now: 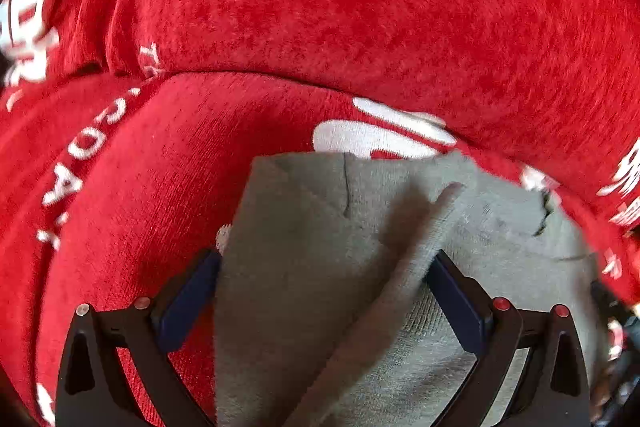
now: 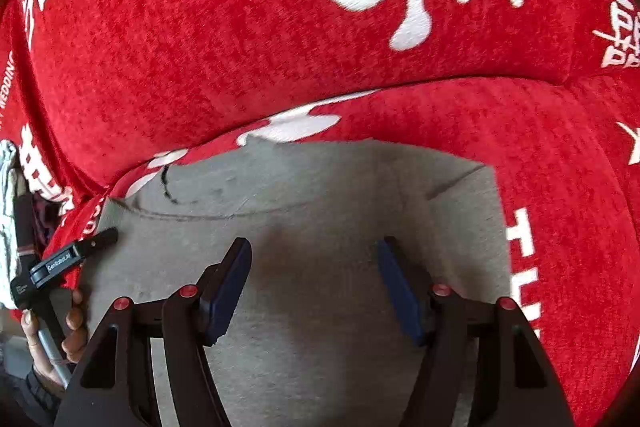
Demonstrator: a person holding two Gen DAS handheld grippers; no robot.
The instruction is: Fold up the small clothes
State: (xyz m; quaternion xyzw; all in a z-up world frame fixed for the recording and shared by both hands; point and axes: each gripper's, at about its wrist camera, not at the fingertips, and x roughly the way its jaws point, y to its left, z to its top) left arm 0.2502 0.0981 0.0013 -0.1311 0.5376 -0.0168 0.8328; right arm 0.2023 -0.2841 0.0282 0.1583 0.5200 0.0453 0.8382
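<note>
A small grey garment [image 2: 304,227] lay spread on a red cushion [image 2: 560,155] printed with white lettering, close against an upright red back cushion [image 2: 180,39] that carried large white characters. In the right wrist view the cloth lay mostly flat, its far edge running just beside the seam where the two cushions met, with a curved stitched line across it and a short dark thread near its far left corner. The right gripper [image 2: 314,283] hung over the middle of the cloth with its blue-padded fingers [image 2: 228,291] spread wide and nothing between them. At the left edge of that view the left gripper [image 2: 102,237] reached onto the near left border of the garment, a hand [image 2: 68,331] wrapped round its handle; whether it pinched the cloth could not be told from there. In the left wrist view the left gripper [image 1: 324,283] had its fingers [image 1: 192,299] wide apart, and a raised fold of the grey garment [image 1: 320,227] ran diagonally up between them, blurred in part. The cloth touched or passed just beside both pads, but the fingers were not closed on it. A ragged dark mark showed at the garment's far right edge.
</note>
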